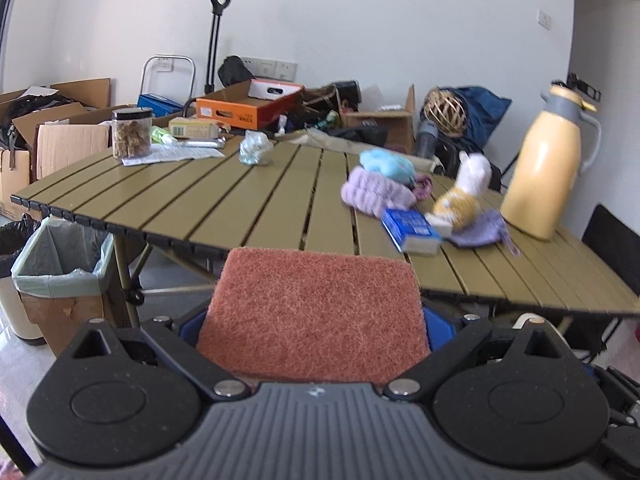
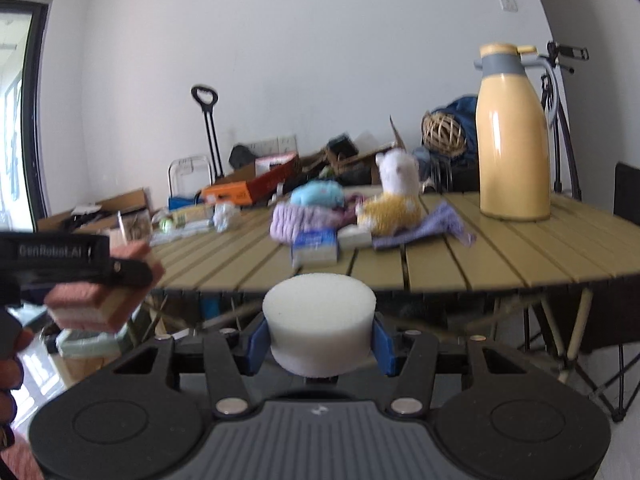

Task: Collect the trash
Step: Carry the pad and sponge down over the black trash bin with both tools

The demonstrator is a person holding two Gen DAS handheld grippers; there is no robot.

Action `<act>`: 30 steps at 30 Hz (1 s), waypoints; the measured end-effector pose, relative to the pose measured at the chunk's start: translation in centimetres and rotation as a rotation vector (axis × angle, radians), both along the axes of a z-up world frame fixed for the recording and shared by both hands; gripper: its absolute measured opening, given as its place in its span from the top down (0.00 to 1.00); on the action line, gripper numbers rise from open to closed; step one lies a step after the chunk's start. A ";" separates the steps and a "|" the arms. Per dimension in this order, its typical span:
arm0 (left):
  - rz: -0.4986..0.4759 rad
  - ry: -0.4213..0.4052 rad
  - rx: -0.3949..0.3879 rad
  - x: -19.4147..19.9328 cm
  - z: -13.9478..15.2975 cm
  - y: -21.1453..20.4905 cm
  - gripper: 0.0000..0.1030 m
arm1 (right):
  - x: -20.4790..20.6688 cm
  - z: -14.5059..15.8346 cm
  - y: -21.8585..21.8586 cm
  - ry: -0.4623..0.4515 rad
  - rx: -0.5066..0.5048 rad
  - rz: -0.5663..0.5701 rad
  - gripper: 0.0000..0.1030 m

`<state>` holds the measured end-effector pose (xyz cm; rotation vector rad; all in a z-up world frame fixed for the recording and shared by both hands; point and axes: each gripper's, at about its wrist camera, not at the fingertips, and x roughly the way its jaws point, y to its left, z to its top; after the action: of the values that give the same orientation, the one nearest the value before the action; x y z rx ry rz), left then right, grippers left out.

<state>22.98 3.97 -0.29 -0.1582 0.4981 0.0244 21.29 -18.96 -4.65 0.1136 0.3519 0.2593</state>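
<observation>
Two pieces of trash are already in hand, both short of the counter edge. In the left wrist view the pink scouring sponge sits clamped flat in the left gripper, blue pads just showing at its sides. In the right wrist view the white foam puck is pinched between the blue fingers of the right gripper.

The likely drop point, as I judge it, is the lined bin on the floor at the counter's left end, beside a black-bagged bin.

Risks: soft foam squashes and can spring or creep out of a light pinch if a hand swings hard. The bin mouth sits close under the counter's overhang, so a hurried release could bounce off the rim. Both grippers converging on one opening could collide.

Crumpled plastic lies on the counter, seemingly uncollected.
</observation>
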 end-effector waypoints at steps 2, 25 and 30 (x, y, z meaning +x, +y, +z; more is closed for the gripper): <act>-0.010 0.017 0.020 -0.5 -0.6 -0.4 0.03 | -0.7 -0.7 -0.1 0.024 -0.005 0.010 0.50; -0.037 0.276 0.152 -1.4 -10.3 -1.4 0.03 | -2.0 -8.6 -1.0 0.304 -0.081 0.012 0.50; -0.029 0.332 0.156 -0.4 -12.0 -1.0 0.03 | -1.2 -10.4 -1.6 0.356 -0.090 -0.022 0.51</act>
<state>22.57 2.94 -12.28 0.0076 0.8268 0.0620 20.14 -20.53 -15.02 0.0745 0.7144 0.2007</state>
